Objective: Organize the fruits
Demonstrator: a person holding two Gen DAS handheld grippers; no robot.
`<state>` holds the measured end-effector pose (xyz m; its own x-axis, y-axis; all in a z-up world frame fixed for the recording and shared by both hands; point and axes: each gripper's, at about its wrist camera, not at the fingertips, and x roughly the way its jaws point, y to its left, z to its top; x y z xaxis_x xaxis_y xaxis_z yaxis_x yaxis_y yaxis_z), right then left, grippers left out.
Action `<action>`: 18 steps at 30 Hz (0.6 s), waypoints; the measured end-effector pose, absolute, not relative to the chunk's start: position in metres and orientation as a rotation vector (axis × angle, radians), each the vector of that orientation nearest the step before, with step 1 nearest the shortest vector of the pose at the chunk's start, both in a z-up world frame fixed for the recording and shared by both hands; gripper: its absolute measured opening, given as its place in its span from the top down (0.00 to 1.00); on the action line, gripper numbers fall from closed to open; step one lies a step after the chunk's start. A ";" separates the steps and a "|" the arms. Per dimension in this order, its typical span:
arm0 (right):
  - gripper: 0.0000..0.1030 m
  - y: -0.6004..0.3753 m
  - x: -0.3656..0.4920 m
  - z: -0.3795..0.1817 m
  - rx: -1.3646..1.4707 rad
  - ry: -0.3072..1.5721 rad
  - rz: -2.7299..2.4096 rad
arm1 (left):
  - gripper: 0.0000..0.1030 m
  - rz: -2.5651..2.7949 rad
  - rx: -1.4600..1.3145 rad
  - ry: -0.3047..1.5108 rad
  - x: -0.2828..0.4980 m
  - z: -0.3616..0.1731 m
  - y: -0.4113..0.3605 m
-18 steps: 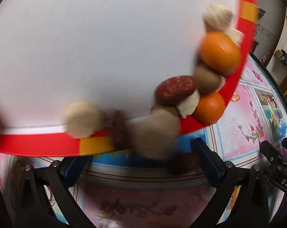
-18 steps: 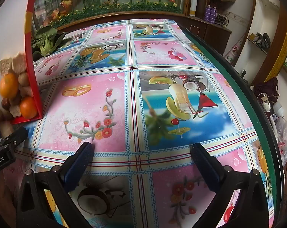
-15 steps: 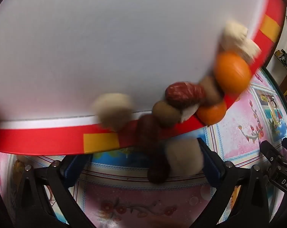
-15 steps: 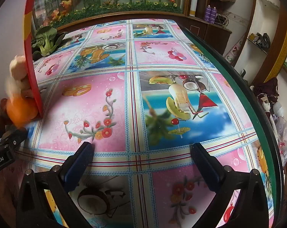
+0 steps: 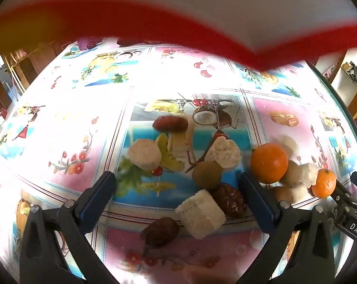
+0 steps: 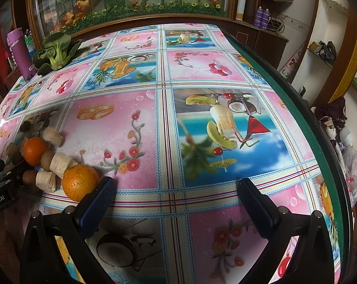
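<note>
Fruits lie scattered on the patterned tablecloth. In the left wrist view two oranges (image 5: 269, 163) (image 5: 324, 183) sit at the right. Three red dates (image 5: 170, 123) (image 5: 229, 200) (image 5: 160, 232), a brown-green round fruit (image 5: 207, 174) and white chunks (image 5: 144, 153) (image 5: 200, 214) lie between and ahead of the fingers. My left gripper (image 5: 176, 182) is open above them, holding nothing. My right gripper (image 6: 176, 185) is open over bare cloth. Its left finger touches the near orange (image 6: 80, 185); the other orange (image 6: 34, 151) and white chunks (image 6: 59, 163) lie beyond it.
A blurred white tray with a red rim (image 5: 202, 35) hangs across the top of the left wrist view. A bok choy (image 6: 56, 52) and a purple bottle (image 6: 21, 54) stand at the far left of the table. The table's green edge (image 6: 303, 123) runs down the right.
The tilted tray has lifted away and its fruits have slid off onto the tablecloth, spreading out. Both grippers have stayed in place and open.
</note>
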<state>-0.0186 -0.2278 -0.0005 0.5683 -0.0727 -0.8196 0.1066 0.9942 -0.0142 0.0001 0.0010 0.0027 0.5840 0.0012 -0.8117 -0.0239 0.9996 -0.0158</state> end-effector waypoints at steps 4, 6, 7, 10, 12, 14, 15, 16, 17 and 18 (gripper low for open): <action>0.00 -0.228 -0.018 -0.001 0.041 0.960 -0.104 | 0.00 0.015 -0.025 0.947 0.000 0.002 0.000; 0.00 -0.228 -0.018 -0.001 0.043 0.960 -0.104 | 0.00 0.015 -0.025 0.947 0.000 0.002 0.000; 0.00 -0.228 -0.018 -0.001 0.042 0.960 -0.104 | 0.00 0.015 -0.025 0.947 0.000 0.002 0.000; 0.00 -0.228 -0.018 -0.001 0.043 0.960 -0.104 | 0.00 0.015 -0.025 0.947 0.000 0.002 0.001; 0.00 -0.228 -0.018 -0.001 0.043 0.960 -0.103 | 0.00 0.015 -0.025 0.947 0.000 0.002 0.001; 0.00 -0.229 -0.018 -0.001 0.043 0.960 -0.103 | 0.00 0.015 -0.025 0.947 0.000 0.002 0.000; 0.00 -0.229 -0.018 -0.001 0.043 0.960 -0.103 | 0.00 0.015 -0.025 0.947 0.000 0.002 0.001; 0.00 -0.229 -0.018 -0.001 0.043 0.960 -0.103 | 0.00 0.015 -0.025 0.947 0.000 0.002 0.001; 0.00 -0.229 -0.018 -0.001 0.043 0.960 -0.103 | 0.00 0.015 -0.025 0.947 0.000 0.002 0.000; 0.00 -0.229 -0.018 -0.001 0.043 0.960 -0.103 | 0.00 0.015 -0.025 0.947 0.000 0.002 0.001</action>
